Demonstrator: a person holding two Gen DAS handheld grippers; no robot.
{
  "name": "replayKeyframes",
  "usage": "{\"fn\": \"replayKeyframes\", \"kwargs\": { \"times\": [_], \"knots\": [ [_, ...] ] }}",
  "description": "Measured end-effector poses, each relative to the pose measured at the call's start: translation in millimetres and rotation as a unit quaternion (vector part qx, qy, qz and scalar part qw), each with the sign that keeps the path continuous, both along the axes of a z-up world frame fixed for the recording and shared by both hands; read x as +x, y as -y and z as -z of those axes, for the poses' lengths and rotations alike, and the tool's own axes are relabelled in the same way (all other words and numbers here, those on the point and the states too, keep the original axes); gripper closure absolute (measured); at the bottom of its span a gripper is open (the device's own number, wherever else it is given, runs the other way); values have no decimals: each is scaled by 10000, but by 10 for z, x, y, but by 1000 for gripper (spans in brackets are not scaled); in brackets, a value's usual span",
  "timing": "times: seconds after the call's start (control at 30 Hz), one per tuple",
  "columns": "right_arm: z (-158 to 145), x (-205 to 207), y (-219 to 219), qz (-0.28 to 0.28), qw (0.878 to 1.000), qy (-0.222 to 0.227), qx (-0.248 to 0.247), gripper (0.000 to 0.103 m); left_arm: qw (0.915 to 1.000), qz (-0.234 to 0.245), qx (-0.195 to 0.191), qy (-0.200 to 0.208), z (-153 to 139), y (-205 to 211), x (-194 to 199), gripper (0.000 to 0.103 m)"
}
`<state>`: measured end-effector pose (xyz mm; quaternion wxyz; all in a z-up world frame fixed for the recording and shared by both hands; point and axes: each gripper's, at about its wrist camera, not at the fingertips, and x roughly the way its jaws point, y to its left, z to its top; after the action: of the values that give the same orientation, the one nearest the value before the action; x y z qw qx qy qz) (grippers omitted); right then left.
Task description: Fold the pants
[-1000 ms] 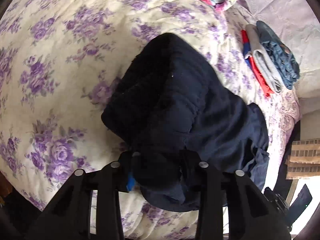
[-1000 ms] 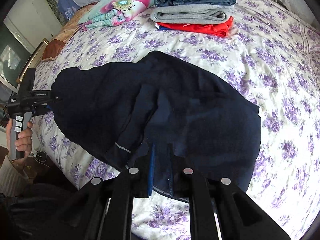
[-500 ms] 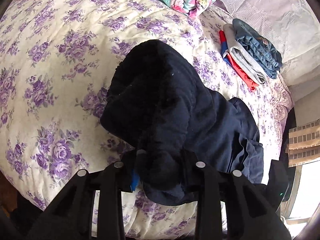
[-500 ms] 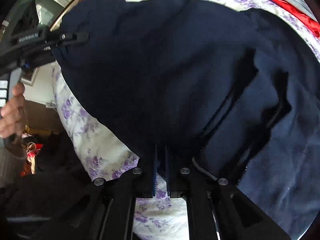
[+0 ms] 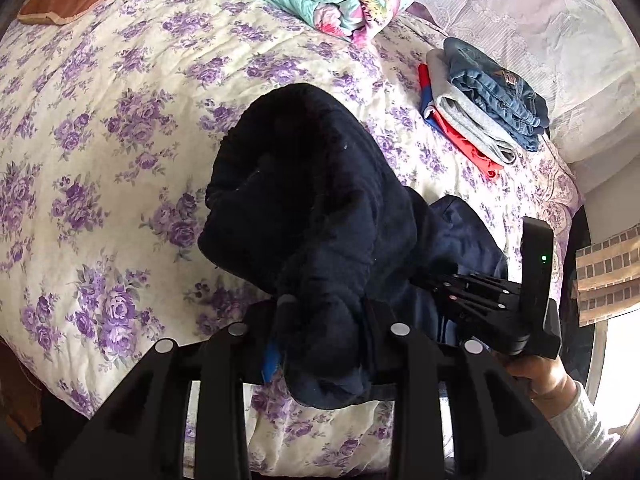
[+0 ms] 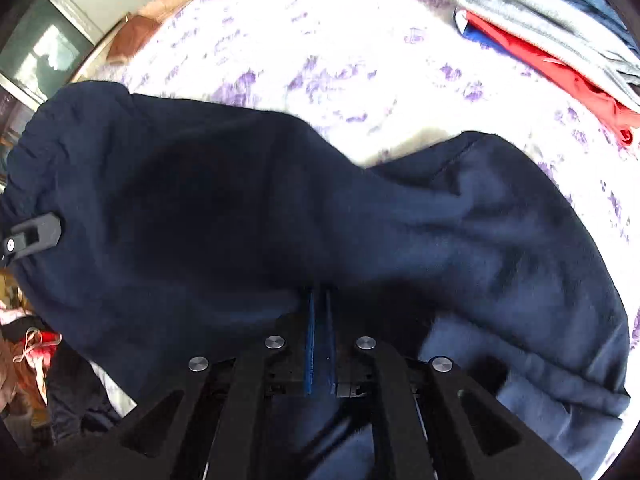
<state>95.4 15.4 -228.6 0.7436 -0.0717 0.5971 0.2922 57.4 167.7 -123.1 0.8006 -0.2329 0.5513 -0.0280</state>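
So the dark navy pants (image 5: 320,208) are bunched up near the front edge of the flowery bed (image 5: 120,128), partly lifted off it. The left tongs (image 5: 324,344) are clamped on a thick wad of the fabric. The right tongs (image 6: 319,320) are squeezed nearly together, pinching a thin fold of the same pants. A stack of folded clothes (image 5: 480,108) sits well behind the pants, by the pillow end.
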Motion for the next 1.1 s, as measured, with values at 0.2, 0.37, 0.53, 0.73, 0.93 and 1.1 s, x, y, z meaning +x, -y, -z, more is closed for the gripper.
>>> {"fn": "replayKeyframes", "kwargs": {
  "times": [0.2,0.37,0.53,0.73,0.93,1.1],
  "knots": [
    [-416,31,520,602,9968,-19,530,93,9980,487,317,235,-295,334,68,74],
    [-870,-266,1515,1402,9878,445,502,93,9884,1352,345,603,-608,838,127,75],
    [-1103,-821,2637,2731,9577,734,525,93,9516,2905,275,962,-836,1838,132,75],
    [-777,-1391,3488,3908,9179,540,434,93,8927,4474,435,328,-182,3331,248,68],
    [-409,-1497,3376,3922,9192,192,297,93,8530,5185,585,-132,193,3773,27,52],
    [-631,-1392,3118,3621,9281,317,811,72,8859,4601,-244,536,-571,3035,97,41]
  ]
}}
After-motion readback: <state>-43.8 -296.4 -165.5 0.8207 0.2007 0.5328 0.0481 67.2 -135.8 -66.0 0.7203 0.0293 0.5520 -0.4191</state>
